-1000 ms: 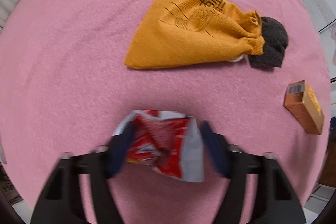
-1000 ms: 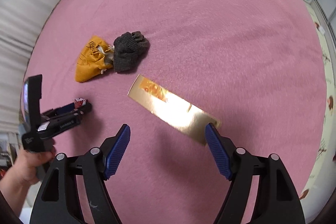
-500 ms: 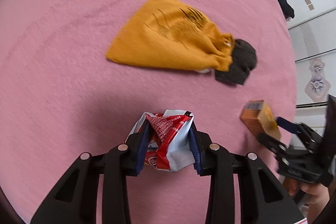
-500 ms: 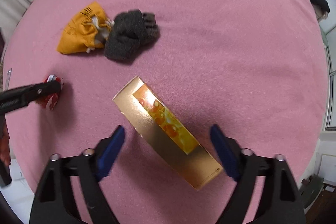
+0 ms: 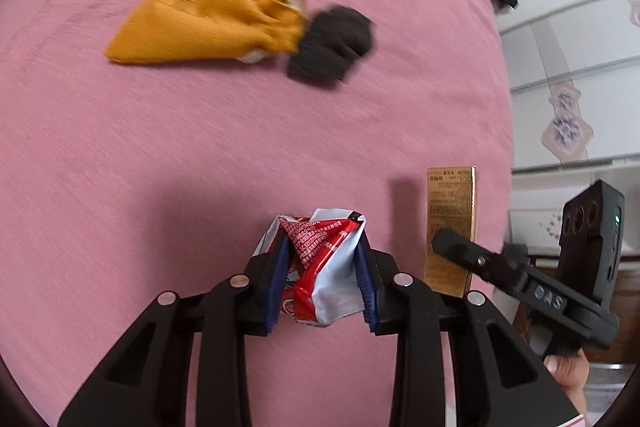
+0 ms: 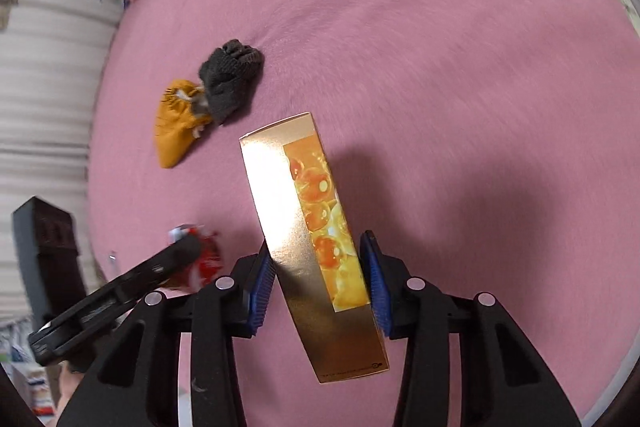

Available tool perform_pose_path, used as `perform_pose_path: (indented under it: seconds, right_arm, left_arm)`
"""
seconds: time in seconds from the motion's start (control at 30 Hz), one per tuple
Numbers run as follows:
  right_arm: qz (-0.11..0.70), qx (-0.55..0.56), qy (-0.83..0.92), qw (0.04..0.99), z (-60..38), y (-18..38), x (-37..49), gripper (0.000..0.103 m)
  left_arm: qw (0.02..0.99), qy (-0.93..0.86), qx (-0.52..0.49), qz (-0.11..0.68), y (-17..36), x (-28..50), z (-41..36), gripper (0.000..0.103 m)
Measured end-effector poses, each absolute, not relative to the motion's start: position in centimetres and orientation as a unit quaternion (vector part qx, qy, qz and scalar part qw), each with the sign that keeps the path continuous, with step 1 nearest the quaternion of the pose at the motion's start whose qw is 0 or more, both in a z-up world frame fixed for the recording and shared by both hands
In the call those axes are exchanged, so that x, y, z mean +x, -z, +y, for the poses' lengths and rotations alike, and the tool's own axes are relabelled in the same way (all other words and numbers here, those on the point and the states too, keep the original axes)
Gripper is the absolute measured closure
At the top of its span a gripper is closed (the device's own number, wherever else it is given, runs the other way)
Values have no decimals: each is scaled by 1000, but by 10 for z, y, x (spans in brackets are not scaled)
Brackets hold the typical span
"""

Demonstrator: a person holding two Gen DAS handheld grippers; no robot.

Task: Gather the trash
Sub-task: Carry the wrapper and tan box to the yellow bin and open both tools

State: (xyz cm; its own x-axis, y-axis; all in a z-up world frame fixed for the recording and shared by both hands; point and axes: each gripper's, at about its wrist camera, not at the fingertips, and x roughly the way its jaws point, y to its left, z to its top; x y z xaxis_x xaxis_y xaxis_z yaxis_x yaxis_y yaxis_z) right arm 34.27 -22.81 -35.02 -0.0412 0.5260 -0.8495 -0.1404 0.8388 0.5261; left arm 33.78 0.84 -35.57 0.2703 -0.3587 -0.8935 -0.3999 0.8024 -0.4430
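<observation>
pinching the crumpled snack wrapper [image 5: 320, 267] between its blue pads, the left hand-held gripper [image 5: 322, 281] is clamped on it just above the pink bed [image 5: 200, 147]. beyond the wrapper lie an orange drawstring pouch [image 5: 204, 19], what it holds unseen, and a dark sock [image 5: 330, 45] touching its mouth.

from the right wrist, the right hand-held gripper [image 6: 318, 281] is squeezed on the gold box [image 6: 312, 239], right of the wrapper. keeping both grips firm and lifting level should stop the box slipping; no bin shows.
</observation>
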Motion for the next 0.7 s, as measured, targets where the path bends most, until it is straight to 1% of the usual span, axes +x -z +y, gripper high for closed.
perform_pose_path:
  seconds: [0.27, 0.3, 0.4, 0.6, 0.7]
  right_arm:
    - [660, 204, -216, 690, -305, 313, 284, 62]
    - [657, 206, -212, 694, -310, 308, 279, 62]
    - [642, 213, -197, 710, -340, 293, 261, 62]
    - [624, 255, -163, 721, -397, 284, 227, 62]
    - [612, 254, -144, 735, -430, 275, 211, 62]
  left_arm:
    - [732, 41, -280, 620, 330, 315, -71, 72]
    - [732, 47, -277, 621, 326, 299, -76, 72]
    - [728, 64, -270, 627, 317, 285, -105, 72]
    - [731, 103, -234, 633, 294, 263, -179, 72]
    - [729, 125, -218, 637, 286, 258, -218, 72]
